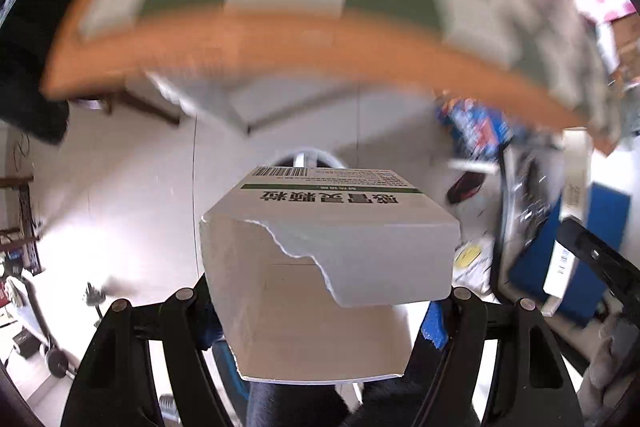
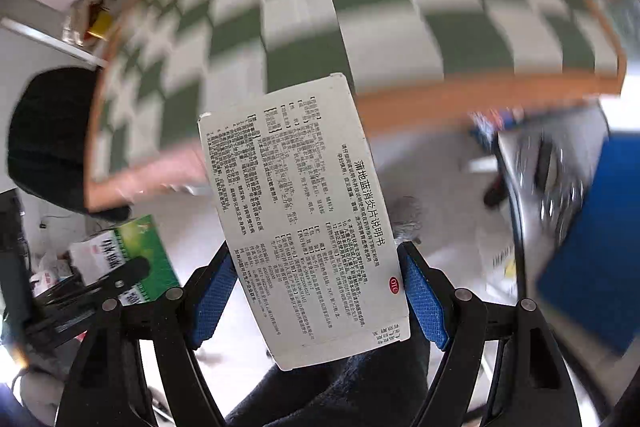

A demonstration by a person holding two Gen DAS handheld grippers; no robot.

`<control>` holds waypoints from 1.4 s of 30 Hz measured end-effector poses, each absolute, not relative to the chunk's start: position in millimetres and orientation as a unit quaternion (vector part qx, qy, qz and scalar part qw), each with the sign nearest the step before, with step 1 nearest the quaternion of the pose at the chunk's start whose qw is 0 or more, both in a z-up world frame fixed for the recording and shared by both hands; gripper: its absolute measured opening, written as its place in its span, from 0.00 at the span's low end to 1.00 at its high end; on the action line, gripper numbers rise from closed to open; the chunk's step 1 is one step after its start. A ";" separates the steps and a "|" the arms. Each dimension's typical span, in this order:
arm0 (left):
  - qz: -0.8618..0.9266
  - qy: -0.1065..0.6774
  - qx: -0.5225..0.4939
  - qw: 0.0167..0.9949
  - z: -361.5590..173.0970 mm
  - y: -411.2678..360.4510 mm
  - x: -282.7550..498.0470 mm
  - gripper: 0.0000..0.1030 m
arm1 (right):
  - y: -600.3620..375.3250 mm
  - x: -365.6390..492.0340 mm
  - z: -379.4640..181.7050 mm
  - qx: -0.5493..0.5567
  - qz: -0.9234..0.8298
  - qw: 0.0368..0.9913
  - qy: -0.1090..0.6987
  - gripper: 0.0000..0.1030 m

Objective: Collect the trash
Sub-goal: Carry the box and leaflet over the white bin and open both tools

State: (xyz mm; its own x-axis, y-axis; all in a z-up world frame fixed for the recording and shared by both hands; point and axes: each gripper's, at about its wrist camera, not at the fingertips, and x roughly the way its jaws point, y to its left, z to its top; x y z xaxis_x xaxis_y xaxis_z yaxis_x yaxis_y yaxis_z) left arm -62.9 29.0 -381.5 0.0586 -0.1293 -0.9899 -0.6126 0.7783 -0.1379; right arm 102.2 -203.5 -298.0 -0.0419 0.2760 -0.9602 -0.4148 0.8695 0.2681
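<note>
My left gripper [image 1: 320, 303] is shut on a white medicine box [image 1: 328, 247] with a torn flap, a green stripe and a barcode, held in the air beyond the table edge. My right gripper [image 2: 316, 291] is shut on a folded printed medicine leaflet [image 2: 304, 219] with black text and a red OTC mark; its blue pads [image 2: 424, 291] press the leaflet's sides. In the right wrist view the other gripper holds the box, seen as green and white [image 2: 128, 259], at lower left.
A table with a green and white checkered cloth [image 2: 360, 11] and an orange wooden edge [image 1: 280, 39] lies ahead, blurred. A metal-rimmed bin with a blue body [image 2: 592, 227] stands at right over pale floor [image 1: 128, 187]. Clutter lies on the floor at left.
</note>
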 end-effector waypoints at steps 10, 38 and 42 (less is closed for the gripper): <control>0.161 0.715 -0.295 0.614 -624.1 19.1 -40.7 0.70 | -203.6 73.1 -508.9 -0.068 0.192 0.644 0.737 0.78; 0.155 0.686 -0.441 0.558 -757.9 60.8 -83.9 1.00 | -145.1 51.8 -725.6 -0.088 0.213 0.594 0.771 0.78; 0.196 0.678 -0.430 0.563 -751.6 72.9 -108.2 1.00 | -142.0 43.9 -745.8 -0.052 0.226 0.565 0.792 0.79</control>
